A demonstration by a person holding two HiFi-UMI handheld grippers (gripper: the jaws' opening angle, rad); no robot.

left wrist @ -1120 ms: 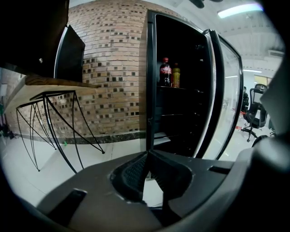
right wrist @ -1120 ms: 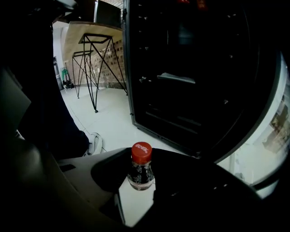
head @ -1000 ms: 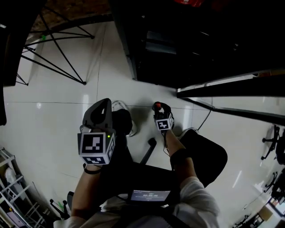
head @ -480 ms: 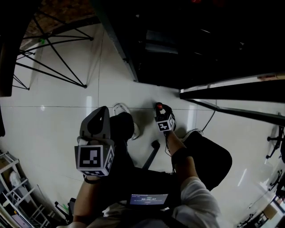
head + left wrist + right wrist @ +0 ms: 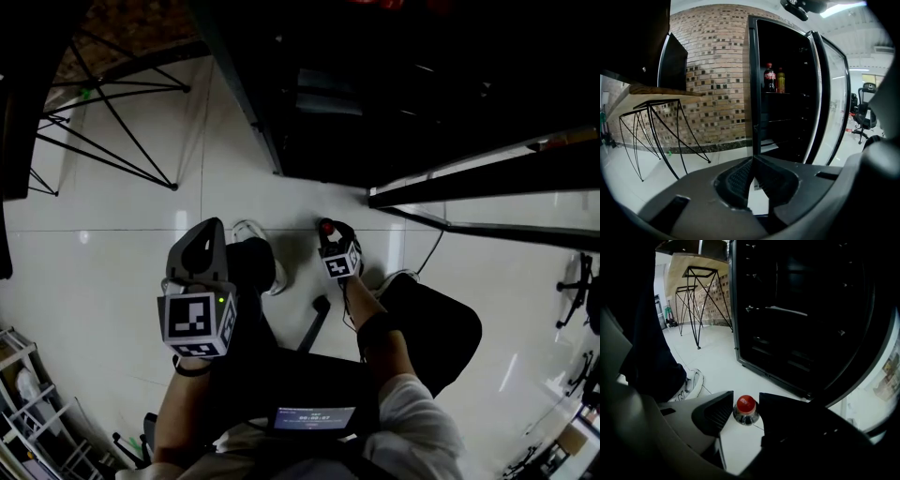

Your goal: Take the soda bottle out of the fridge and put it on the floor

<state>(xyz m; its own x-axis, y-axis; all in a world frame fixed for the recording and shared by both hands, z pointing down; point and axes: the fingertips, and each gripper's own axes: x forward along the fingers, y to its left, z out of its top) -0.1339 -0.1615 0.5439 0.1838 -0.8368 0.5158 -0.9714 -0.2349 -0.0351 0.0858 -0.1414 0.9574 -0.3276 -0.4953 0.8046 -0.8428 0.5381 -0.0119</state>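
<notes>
A soda bottle (image 5: 746,405) with a red cap (image 5: 327,225) stands upright on the white tiled floor in front of the open dark fridge (image 5: 375,94). My right gripper (image 5: 746,397) points steeply down over it, and the bottle's neck stands between the jaws. Those jaws have just been opening and their pads stand off the bottle. In the head view the right gripper (image 5: 330,234) hides most of the bottle. My left gripper (image 5: 211,230) is held to the left with its tips together and nothing in them; in its own view the left gripper (image 5: 753,158) faces the fridge (image 5: 787,93).
Two more bottles (image 5: 774,78) stand on a fridge shelf. The glass fridge door (image 5: 829,93) hangs open at the right. A table with black wire legs (image 5: 112,112) stands to the left. The person's shoe (image 5: 691,383) is beside the bottle. An office chair (image 5: 865,112) stands far right.
The head view has shifted a little. Both grippers keep about the same places, the right one staying at the bottle's cap.
</notes>
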